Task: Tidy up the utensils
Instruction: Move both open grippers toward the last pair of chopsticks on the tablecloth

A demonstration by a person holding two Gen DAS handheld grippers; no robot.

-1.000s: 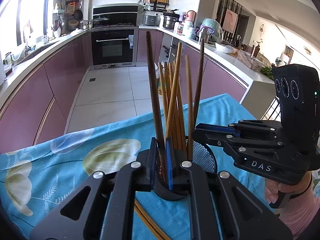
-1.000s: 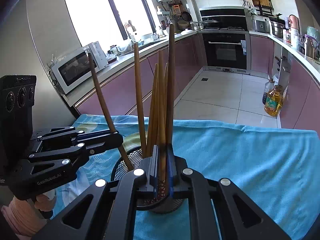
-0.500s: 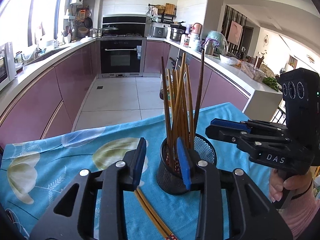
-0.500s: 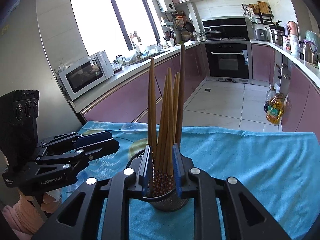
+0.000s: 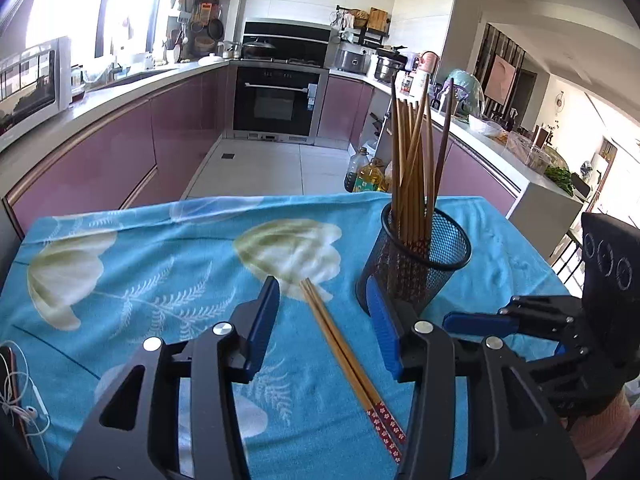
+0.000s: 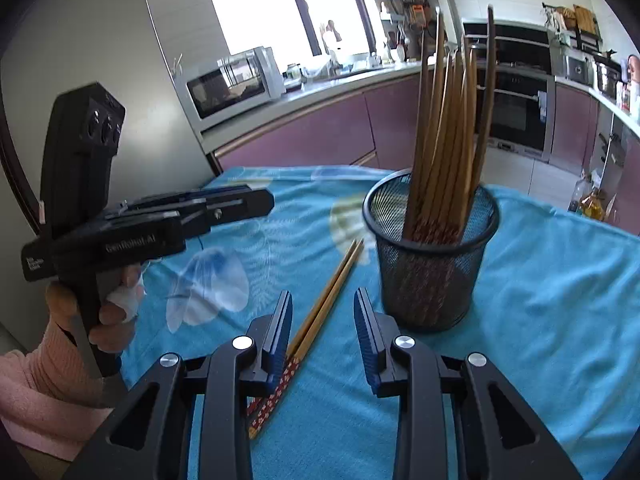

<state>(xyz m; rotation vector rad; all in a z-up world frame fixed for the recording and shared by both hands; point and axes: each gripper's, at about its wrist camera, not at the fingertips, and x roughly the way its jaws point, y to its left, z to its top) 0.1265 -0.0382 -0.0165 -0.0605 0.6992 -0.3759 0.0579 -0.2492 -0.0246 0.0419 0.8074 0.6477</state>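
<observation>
Both hand-held grippers just spread, empty — left (image 5: 326,320), right (image 6: 323,322) — chopsticks (image 5: 348,364) below.

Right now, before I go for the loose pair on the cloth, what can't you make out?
- Loose chopsticks: right view, patterned ends pass under the right gripper's finger.
- Chopstick count in the cup: both views, they overlap and the mesh blurs them.
- Cup's base: left view, hidden by the left gripper's finger.
- Earphones: left view, cut off by the edge.
</observation>
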